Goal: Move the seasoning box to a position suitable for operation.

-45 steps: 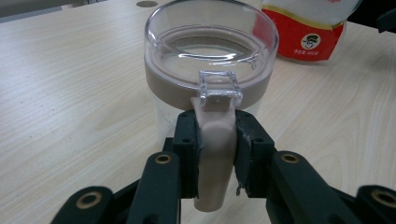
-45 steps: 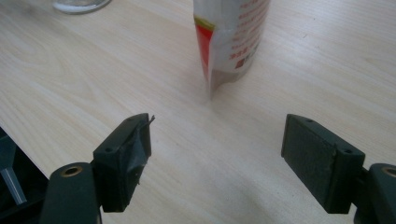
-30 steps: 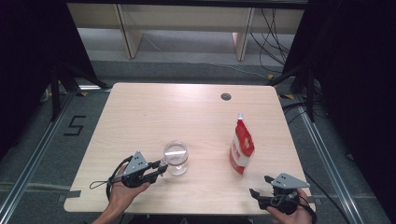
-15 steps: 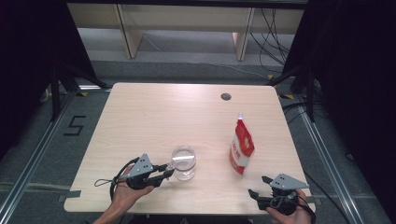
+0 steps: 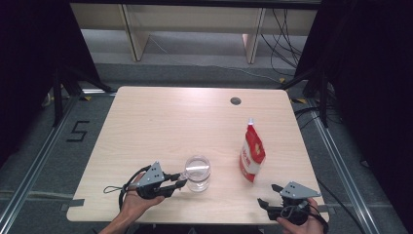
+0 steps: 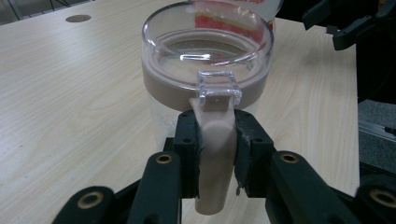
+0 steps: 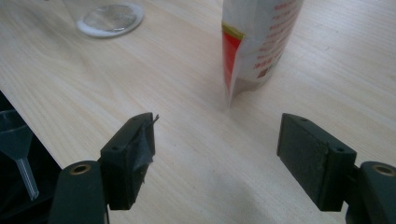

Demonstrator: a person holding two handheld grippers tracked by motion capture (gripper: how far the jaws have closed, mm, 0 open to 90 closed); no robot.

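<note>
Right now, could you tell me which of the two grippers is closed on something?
The left gripper: its jaws clamp the jug handle. The right gripper stands open, empty.

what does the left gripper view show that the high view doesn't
Left gripper view only: the left hand-held gripper has its pads clamped on the beige handle of the clear jug, with a beige band under the jug's rim.

High view only: the whole table with its round hole, the person's hands, and the floor and dark frames around it.

Both: the jug, the left hand-held gripper, the red and white pouch standing beyond the jug, and the right hand-held gripper, its jaws open and apart from the pouch.
</note>
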